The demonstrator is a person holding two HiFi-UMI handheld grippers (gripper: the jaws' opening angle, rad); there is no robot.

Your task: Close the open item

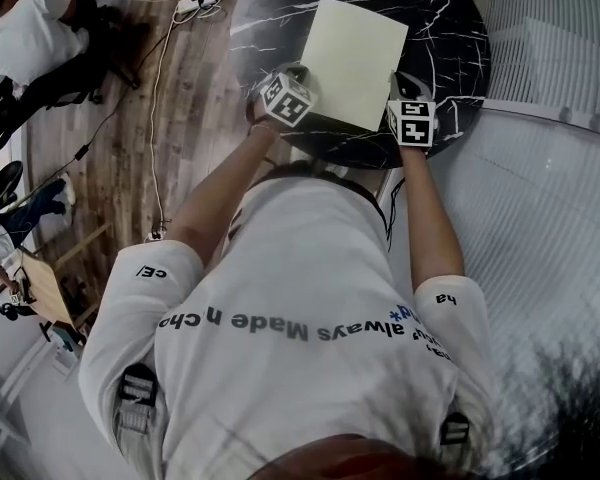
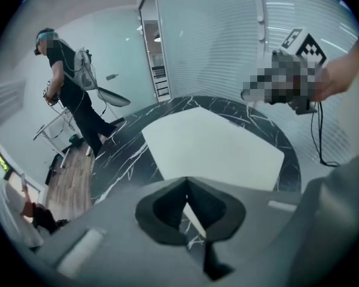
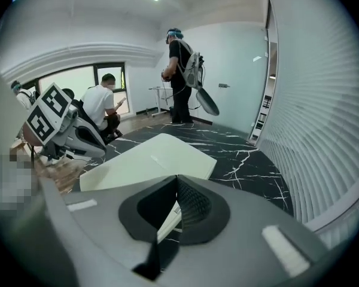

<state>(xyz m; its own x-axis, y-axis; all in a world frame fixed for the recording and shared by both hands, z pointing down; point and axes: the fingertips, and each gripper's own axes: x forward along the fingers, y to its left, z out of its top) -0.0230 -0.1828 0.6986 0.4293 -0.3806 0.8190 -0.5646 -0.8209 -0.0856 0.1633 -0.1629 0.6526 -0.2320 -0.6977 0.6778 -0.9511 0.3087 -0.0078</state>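
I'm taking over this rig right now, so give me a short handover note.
Left gripper: shut on the near left corner of the pale cream flat rectangular panel.
Right gripper: shut on its near right corner.
The panel lies over the round black marble table.
Done: both corners gripped.
Left: likely fold it closed, then release.

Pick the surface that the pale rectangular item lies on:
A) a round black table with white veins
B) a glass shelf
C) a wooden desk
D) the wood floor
A: the pale item lies on the round black table, whose dark top with white veins shows around it in all three views.
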